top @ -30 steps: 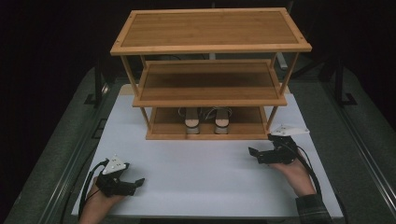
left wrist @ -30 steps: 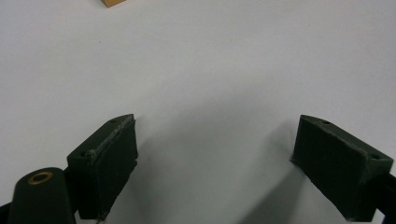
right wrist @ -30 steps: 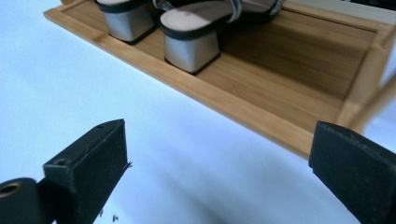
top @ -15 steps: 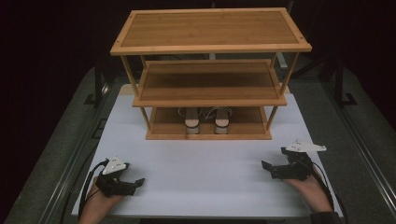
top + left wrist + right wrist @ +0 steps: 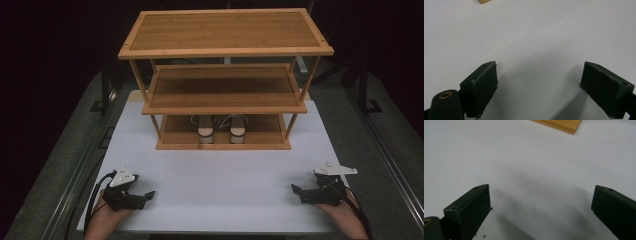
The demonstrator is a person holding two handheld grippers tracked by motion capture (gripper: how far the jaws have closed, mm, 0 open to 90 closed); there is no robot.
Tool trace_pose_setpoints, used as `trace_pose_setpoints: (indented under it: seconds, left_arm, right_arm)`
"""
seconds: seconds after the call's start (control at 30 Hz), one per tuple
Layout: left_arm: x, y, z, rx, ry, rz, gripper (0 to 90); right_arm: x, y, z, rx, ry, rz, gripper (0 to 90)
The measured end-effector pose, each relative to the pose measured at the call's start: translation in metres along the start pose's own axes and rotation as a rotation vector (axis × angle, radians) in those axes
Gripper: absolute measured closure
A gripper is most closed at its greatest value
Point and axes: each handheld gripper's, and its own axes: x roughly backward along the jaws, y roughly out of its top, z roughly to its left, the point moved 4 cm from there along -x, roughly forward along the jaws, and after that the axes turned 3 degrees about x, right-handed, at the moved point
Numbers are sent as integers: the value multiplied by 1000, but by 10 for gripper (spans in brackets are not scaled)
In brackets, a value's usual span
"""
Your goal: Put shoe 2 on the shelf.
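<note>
A three-tier bamboo rack (image 5: 225, 80) stands at the back of the white table (image 5: 220, 175). On its bottom shelf sits a pair of sandals (image 5: 221, 129) with tan soles and pale straps. My left gripper (image 5: 145, 196) rests low at the front left of the table, open, with nothing between its jaws (image 5: 539, 87). At the front right my right gripper (image 5: 298, 192) is also open and empty (image 5: 541, 207). Both point inward over bare tabletop. A corner of the rack's base (image 5: 560, 125) shows at the top of the right gripper view.
The rack's top and middle shelves hold nothing. Dark metal rails (image 5: 85, 165) run along both sides of the table. A person's hands (image 5: 107, 222) hold the grippers at the table's near edge. A small wooden corner (image 5: 485, 1) peeks in at the top of the left gripper view.
My right gripper has drawn back from beside the rack's right leg toward the front right of the table. The left gripper has stayed in place.
</note>
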Motion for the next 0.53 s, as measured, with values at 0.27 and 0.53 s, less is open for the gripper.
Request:
trace_pose_setpoints:
  seconds: [0.27,0.53]
  left_arm:
    - [0,0,0,0,1,0,128]
    - [0,0,0,0,1,1,128]
  right_arm:
    - [-5,-9,-2,6,-18,55,8]
    - [-6,-9,-1,6,-21,54,8]
